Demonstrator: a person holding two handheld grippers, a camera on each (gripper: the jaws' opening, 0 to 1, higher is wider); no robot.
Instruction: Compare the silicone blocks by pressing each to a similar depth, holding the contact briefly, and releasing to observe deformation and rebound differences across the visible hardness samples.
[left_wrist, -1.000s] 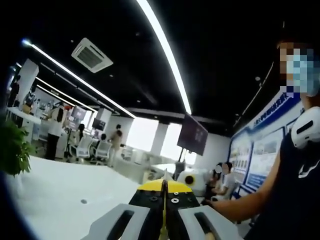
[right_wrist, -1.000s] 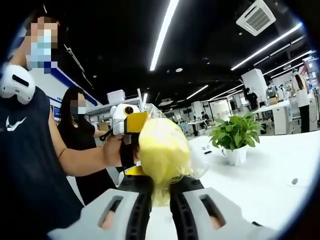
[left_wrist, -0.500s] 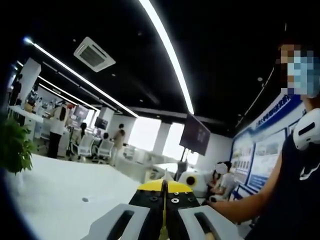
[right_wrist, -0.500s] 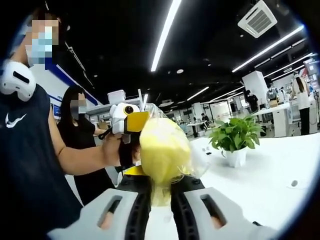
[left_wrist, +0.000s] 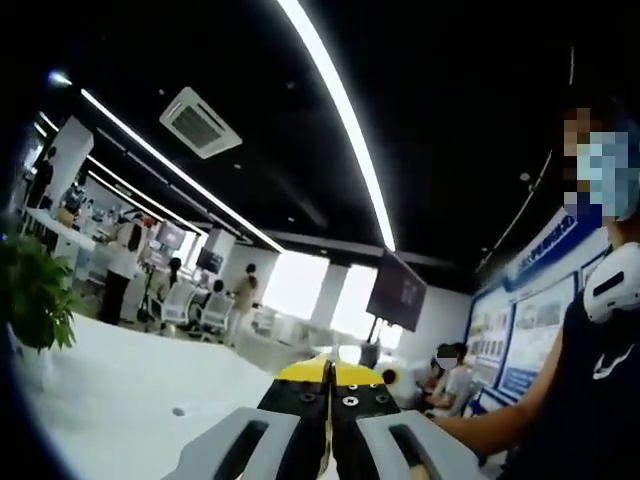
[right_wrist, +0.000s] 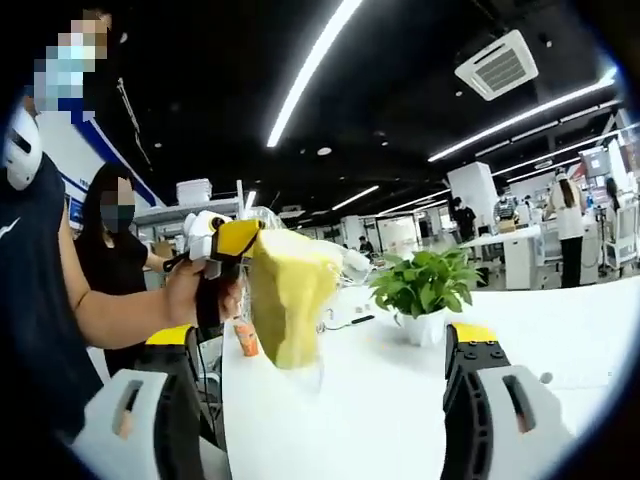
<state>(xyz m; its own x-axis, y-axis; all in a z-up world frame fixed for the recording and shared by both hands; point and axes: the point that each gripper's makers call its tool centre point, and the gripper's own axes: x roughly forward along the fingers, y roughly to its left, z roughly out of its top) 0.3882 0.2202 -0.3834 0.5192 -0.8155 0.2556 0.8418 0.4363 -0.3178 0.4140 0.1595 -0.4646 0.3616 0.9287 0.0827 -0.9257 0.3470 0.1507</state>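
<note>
In the left gripper view: at far left a potted plant (left_wrist: 35, 300) on the white counter (left_wrist: 130, 390), with people and office chairs well behind it. Low centre, the left claw (left_wrist: 327, 375), jaws pressed together with their yellow tips meeting, nothing visible between them. At far right a person in a dark sleeveless top (left_wrist: 585, 400), forearm reaching in toward the claw's base.

In the right gripper view: at far left the same person (right_wrist: 30, 300), and just beside, a second person in black (right_wrist: 115, 265). Next, a hand (right_wrist: 190, 290) gripping the left claw's handle, that claw (right_wrist: 255, 245) seen from outside, yellow-tipped and touching the top of the yellow silicone block (right_wrist: 285, 305). Block wrapped in clear film, hanging in the air above the counter (right_wrist: 370, 400), apparently pinched at its upper edge, though the exact grip is hard to make out at this angle. The right claw (right_wrist: 325, 345) spread wide, its two jaws standing well apart at either side of the block, touching nothing. Right of the block, a green potted plant (right_wrist: 420, 290) on the counter, and farther right a standing figure by distant desks.
</note>
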